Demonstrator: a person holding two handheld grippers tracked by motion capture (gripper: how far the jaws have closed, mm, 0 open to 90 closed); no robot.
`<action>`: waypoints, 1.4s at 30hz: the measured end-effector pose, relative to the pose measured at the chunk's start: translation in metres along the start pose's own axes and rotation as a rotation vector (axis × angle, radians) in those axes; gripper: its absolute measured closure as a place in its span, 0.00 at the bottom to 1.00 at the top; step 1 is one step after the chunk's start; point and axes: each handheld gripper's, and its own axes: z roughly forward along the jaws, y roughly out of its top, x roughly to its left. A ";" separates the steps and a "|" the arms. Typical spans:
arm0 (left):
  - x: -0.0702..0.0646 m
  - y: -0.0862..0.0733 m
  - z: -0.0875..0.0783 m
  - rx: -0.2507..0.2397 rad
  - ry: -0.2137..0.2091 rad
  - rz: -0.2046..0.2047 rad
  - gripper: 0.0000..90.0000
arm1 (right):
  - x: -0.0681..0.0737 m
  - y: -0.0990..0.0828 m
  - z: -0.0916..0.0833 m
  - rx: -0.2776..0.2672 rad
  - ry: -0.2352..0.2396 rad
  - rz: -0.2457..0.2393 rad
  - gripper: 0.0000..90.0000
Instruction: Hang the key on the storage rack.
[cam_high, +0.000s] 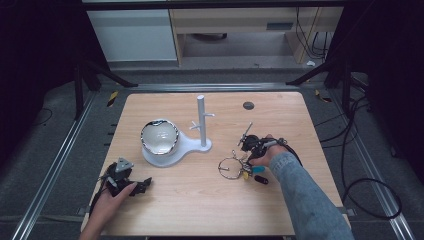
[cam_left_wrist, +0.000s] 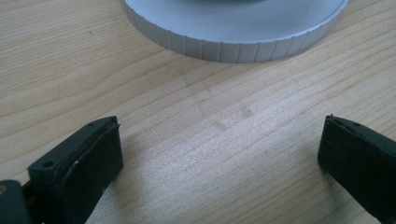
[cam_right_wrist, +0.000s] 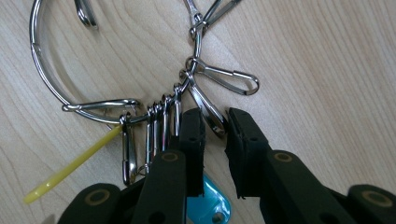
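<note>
A metal key ring (cam_high: 231, 166) with several snap clips lies on the wooden table (cam_high: 200, 200), right of centre, with yellow, blue and black tags beside it. In the right gripper view the ring (cam_right_wrist: 42, 79) curves up left, a yellow tag (cam_right_wrist: 70, 168) points down left, and a blue tag (cam_right_wrist: 210, 200) lies under the jaws. My right gripper (cam_high: 248, 156) (cam_right_wrist: 215, 119) stands over the clips, jaws a narrow gap apart, with the end of one clip (cam_right_wrist: 210, 112) lying between the tips. My left gripper (cam_high: 144, 184) (cam_left_wrist: 219, 154) rests at the front left, open with nothing between its fingers.
A white stand (cam_high: 202, 122) with short pegs rises from a white base (cam_high: 192, 145) at mid-table. A shiny round bowl-like piece (cam_high: 159, 136) sits on that base, whose ribbed rim (cam_left_wrist: 233, 46) lies just ahead of my left jaws. A grey disc (cam_high: 248, 105) is set in the far table top.
</note>
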 end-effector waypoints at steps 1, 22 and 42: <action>0.000 0.000 0.000 0.000 0.000 0.000 0.00 | 0.000 0.000 0.000 -0.002 -0.002 -0.001 0.82; 0.000 0.000 0.000 0.000 0.000 0.000 0.00 | 0.005 0.020 0.003 0.056 0.069 -0.022 0.98; 0.000 0.000 0.000 -0.002 0.000 -0.002 0.00 | 0.000 0.035 -0.077 -0.026 0.016 -0.010 0.99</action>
